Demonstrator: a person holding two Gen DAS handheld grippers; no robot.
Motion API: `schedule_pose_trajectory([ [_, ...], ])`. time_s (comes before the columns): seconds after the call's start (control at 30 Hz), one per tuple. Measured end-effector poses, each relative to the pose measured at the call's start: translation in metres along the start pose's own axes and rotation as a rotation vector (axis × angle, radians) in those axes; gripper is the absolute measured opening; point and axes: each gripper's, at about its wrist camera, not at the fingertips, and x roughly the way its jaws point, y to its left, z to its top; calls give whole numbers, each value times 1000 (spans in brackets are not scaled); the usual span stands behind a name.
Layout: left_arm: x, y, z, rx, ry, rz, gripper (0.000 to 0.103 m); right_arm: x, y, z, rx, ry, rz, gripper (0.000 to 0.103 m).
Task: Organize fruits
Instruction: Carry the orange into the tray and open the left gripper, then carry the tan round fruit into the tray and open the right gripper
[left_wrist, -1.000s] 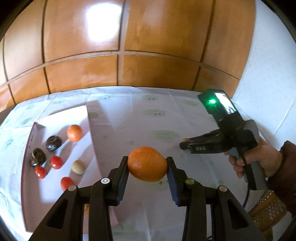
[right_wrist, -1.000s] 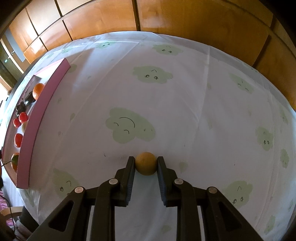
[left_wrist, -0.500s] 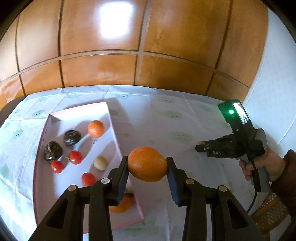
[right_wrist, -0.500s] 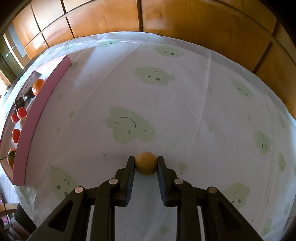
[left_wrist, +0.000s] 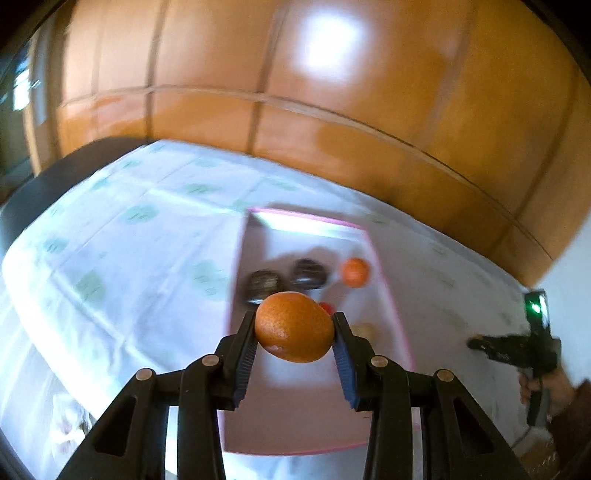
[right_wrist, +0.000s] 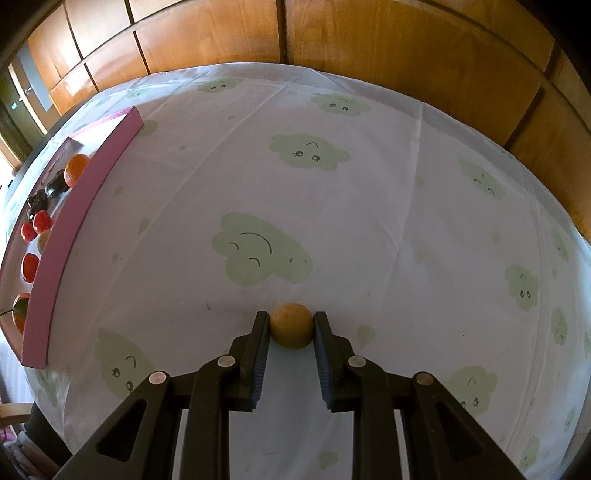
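My left gripper is shut on an orange and holds it in the air above the pink tray. In that blurred view the tray holds two dark fruits, a small orange, a red fruit partly hidden behind the held orange, and a pale fruit. My right gripper is shut on a small yellow-brown round fruit that rests on the tablecloth. In the right wrist view the pink tray lies at the far left with red fruits and oranges in it.
A white tablecloth with green cloud faces covers the table. Wooden panels run along the far side. In the left wrist view a hand holds the right gripper's handle at the right edge, beside a white wall.
The left gripper has swung leftwards with the orange, from over the bare cloth to over the tray, and has rolled. The right gripper and its fruit have stayed put.
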Motion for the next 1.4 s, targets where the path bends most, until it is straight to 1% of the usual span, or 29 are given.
schedule_pose_trajectory([
  [0.07, 3, 12, -4, -32, 19, 9, 40, 0, 1, 0, 1, 0, -1, 24],
  [0.13, 8, 15, -10, -39, 43, 5, 40, 0, 1, 0, -4, 0, 4, 24],
  [0.27, 22, -2, -20, 18, 88, -15, 40, -1, 1, 0, -5, 0, 2, 24],
  [0.37, 37, -13, -27, 58, 123, -11, 40, -2, 1, 1, -2, 0, 3, 24],
  [0.47, 51, -20, -28, 81, 148, -1, 40, -1, 0, 0, -3, 0, 1, 24],
  [0.6, 66, -25, -29, 108, 170, 30, 40, -1, 2, 0, -5, 0, -2, 24],
  [0.77, 71, -23, -29, 119, 165, 60, 41, -1, 3, 0, -6, 1, -5, 24],
  [0.93, 64, -23, -29, 128, 123, 91, 41, -2, 3, 0, -7, 1, -7, 24],
  [1.03, 53, -25, -28, 123, 75, 111, 47, -2, 3, 0, -5, 1, -8, 24],
  [1.1, 49, -26, -28, 123, 61, 122, 48, -2, 3, 0, -7, 0, -12, 24],
  [1.3, 43, -33, -33, 138, 48, 138, 48, -3, 6, -1, -8, -2, -27, 24],
  [1.4, 39, -33, -34, 133, 35, 133, 48, -3, 7, -2, -10, -7, -34, 24],
])
